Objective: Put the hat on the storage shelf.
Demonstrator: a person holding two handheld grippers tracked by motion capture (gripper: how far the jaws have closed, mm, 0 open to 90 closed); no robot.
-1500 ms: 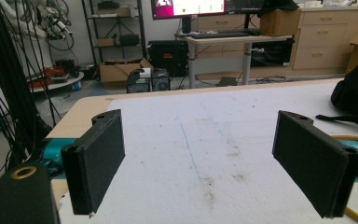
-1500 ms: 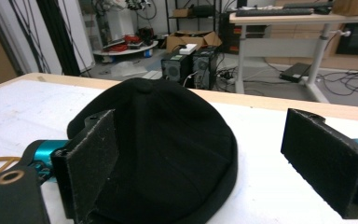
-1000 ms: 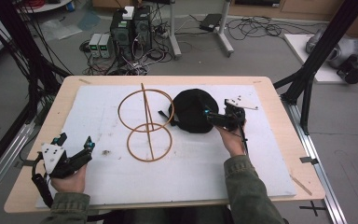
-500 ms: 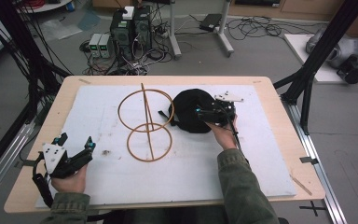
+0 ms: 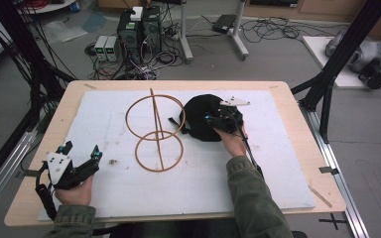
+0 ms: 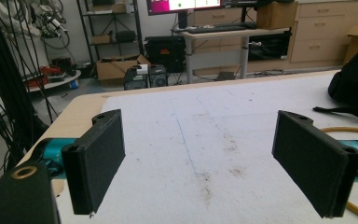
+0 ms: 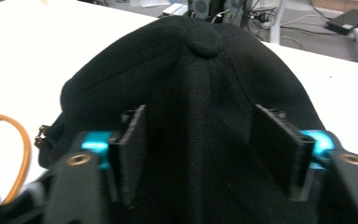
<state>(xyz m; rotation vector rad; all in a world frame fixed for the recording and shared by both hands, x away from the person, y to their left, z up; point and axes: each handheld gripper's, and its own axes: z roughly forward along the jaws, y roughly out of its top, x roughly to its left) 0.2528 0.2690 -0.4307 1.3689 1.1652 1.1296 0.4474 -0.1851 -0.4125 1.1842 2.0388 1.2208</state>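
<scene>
The right gripper (image 5: 213,120) straddles the black cap (image 7: 186,93) on the desk (image 5: 287,99), jaws parted, seemingly ready to pinch its crown, while the left gripper (image 5: 82,148) rests wide open, empty, well apart.

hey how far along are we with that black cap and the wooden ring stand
Nothing looks finished yet: the black cap lies on the white mat beside the wooden ring stand. In hand: the right gripper has its open jaws straddling the cap's crown. The left gripper sits open, apart. Closing, lifting and placing remain.
</scene>
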